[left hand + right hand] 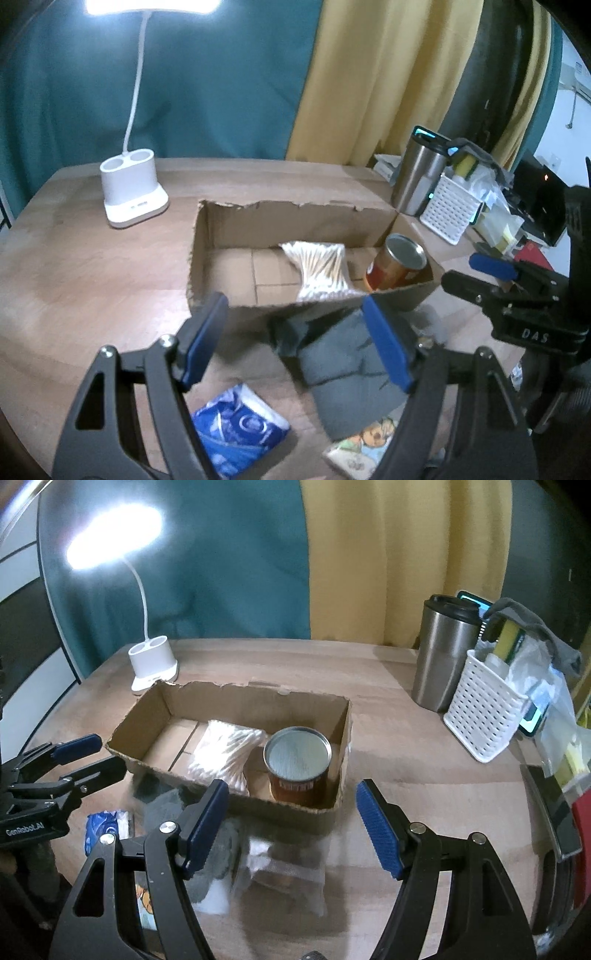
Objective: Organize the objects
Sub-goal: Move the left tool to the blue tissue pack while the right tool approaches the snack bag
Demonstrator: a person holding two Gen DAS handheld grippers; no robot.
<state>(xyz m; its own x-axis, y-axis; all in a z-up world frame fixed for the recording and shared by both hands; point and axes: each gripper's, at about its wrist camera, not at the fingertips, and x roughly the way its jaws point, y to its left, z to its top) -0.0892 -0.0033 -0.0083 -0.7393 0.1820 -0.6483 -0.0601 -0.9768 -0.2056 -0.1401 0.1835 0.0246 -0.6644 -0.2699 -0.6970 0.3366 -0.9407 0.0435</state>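
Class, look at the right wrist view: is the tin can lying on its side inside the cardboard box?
No, the tin can stands upright in the cardboard box, its round silver top facing up.

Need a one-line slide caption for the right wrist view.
Open right gripper above a clear packet, facing a cardboard box holding cotton swabs and a can.
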